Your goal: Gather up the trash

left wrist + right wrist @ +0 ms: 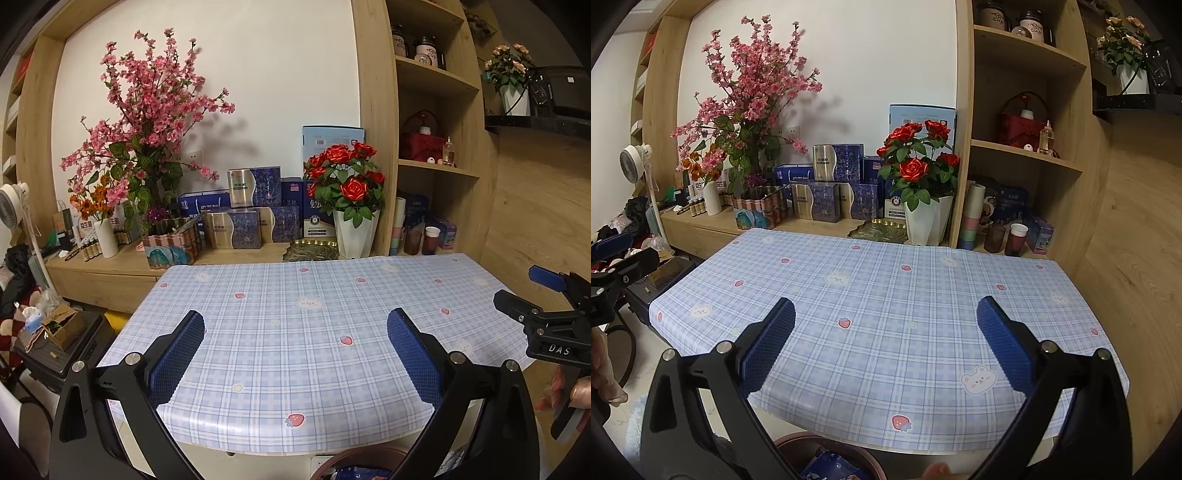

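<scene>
Two pairs of black tongs with blue textured pads hover side by side above the near edge of a counter [295, 321] covered in a pale blue checked cloth printed with strawberries and small bears. The left tongs [295, 328] are spread wide and hold nothing; the right tongs [886, 325] are likewise spread wide and empty. In the left wrist view, the right tongs also show at the right edge, with part of the hand [580, 387] that grips their handle. Below the counter's near edge sits a round brown bin [827, 448], only partly in view, with blue wrappers [831, 467] lying inside it. Behind the counter runs a low wooden ledge carrying a tall spray of pink blossoms [147, 107], stacked blue and gold boxes [255, 206], and red roses in a white pot [347, 184]. To the right stand wooden shelves [1023, 147] with jars and cups.
</scene>
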`<state>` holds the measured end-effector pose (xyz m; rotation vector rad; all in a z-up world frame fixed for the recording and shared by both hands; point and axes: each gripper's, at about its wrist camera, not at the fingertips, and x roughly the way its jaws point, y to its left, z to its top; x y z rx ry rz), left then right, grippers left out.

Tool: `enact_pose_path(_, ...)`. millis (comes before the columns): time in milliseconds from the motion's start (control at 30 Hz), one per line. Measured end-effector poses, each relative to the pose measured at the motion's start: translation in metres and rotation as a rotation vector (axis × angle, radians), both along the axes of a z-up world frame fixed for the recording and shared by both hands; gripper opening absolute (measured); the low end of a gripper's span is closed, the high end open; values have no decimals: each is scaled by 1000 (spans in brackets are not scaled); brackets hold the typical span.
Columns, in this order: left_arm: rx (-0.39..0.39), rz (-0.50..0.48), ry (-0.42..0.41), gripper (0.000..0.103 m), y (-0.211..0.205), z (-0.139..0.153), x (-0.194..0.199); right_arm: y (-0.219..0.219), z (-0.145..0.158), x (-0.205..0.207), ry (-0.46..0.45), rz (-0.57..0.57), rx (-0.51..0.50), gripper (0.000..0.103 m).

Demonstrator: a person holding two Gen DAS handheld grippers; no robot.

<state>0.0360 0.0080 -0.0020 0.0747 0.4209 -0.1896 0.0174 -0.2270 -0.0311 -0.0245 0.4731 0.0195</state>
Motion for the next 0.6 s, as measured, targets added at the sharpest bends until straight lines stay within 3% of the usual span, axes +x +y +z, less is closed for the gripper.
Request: enact_pose_path(600,15,21,4,97,1,-3,1,-4,-1,2,6,-3,-1,97)
